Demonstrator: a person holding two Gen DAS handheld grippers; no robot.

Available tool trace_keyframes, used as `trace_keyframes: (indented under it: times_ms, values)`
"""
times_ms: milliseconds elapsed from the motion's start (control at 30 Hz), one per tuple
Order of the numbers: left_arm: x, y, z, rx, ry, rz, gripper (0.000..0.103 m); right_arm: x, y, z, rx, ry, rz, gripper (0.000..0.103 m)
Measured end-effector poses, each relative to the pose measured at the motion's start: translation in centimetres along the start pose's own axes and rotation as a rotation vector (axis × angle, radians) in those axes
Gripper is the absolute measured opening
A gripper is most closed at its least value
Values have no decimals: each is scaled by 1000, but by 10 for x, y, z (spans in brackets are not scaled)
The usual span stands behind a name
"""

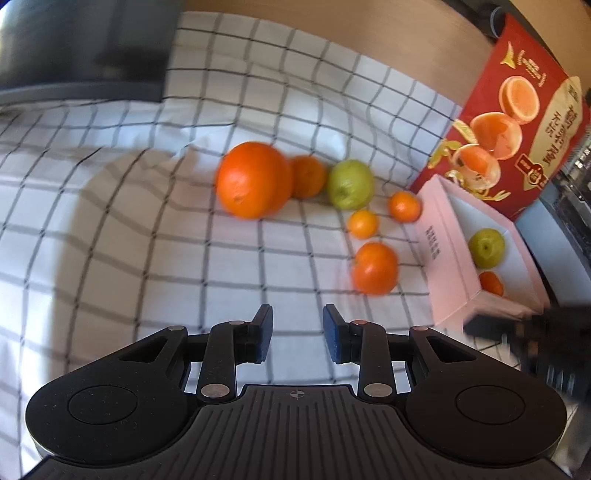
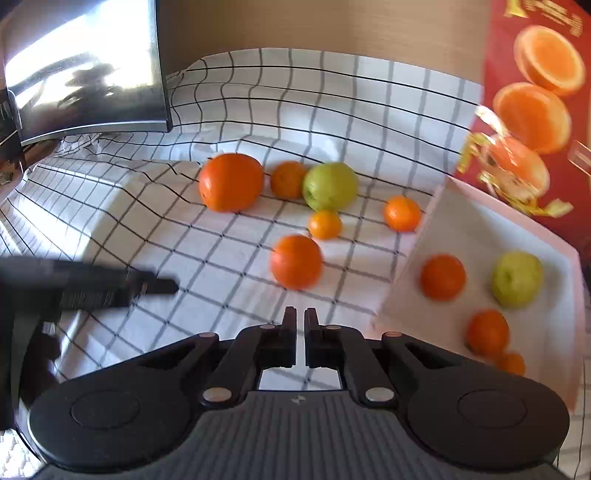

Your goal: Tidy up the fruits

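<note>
Several fruits lie loose on the checked cloth (image 1: 147, 240): a big orange (image 1: 254, 180), a small orange (image 1: 308, 176), a green apple (image 1: 350, 184), two little mandarins (image 1: 362, 223) and a mid-sized orange (image 1: 375, 267). To their right stands a pink box (image 1: 439, 236) holding a green apple (image 2: 517, 279) and three oranges (image 2: 442, 277). My left gripper (image 1: 297, 314) is open above bare cloth, short of the mid-sized orange, with nothing between its pads. My right gripper (image 2: 300, 314) is shut on nothing, just left of the box's near corner (image 2: 384, 314).
A red orange-printed carton (image 1: 517, 122) stands behind the pink box. A dark glossy screen (image 2: 88, 70) stands at the far left on the cloth. The cloth is wrinkled near the big orange. A beige wall (image 2: 332, 26) closes the back.
</note>
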State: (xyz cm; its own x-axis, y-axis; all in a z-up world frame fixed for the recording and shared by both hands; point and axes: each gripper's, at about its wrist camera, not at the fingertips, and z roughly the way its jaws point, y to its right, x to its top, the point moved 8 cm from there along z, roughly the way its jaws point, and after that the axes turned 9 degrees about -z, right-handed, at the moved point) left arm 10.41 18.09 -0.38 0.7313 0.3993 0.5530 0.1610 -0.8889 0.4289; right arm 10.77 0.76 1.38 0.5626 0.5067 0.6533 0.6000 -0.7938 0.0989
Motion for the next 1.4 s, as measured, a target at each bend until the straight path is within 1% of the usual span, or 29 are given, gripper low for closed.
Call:
trace_keyframes:
  times_ms: [100,200,233,267,367,433,500,533,600,667,700,767,900,967,1133,1200,1233,1267,1400]
  values:
    - [13,17,12,-37,8,41,33,-18,1,-6,-29,1,3,7]
    - [23,35,21,-57,17,100,33,-32,3,-11,-25,5,38,21]
    - [26,42,23,-65,19,121,33,-36,4,-12,-23,8,53,27]
    - [28,49,25,-69,27,138,33,-39,4,-13,-26,12,65,29]
    - [37,68,29,-61,73,196,33,-42,8,-16,-33,32,81,29]
    - [39,79,34,-43,91,260,34,-37,14,-20,-40,54,95,29]
    - [35,84,42,6,91,333,34,-29,23,-22,-52,69,108,29]
    - [32,84,46,36,85,370,34,-24,29,-22,-55,76,116,29]
    - [24,77,49,70,68,402,34,-12,38,-21,-55,89,131,31]
    - [16,67,48,71,47,388,36,6,45,-15,-37,97,145,40]
    - [13,62,46,60,43,372,39,16,48,-8,-24,93,155,41]
    - [9,54,42,43,35,347,39,35,52,11,4,70,166,41]
    - [6,40,37,29,25,298,39,64,53,57,63,-15,180,41]
    - [6,35,36,18,19,265,39,73,49,80,74,-63,180,41]
    - [5,30,35,5,21,215,39,82,41,131,8,-171,143,41]
    - [4,29,33,12,18,214,36,81,39,144,-7,-206,140,41]
    - [2,28,32,14,14,214,35,80,39,149,-10,-221,143,38]
    - [1,26,30,13,13,211,35,79,38,152,-12,-232,148,35]
    - [-3,18,25,-2,7,175,35,81,34,149,-22,-209,99,33]
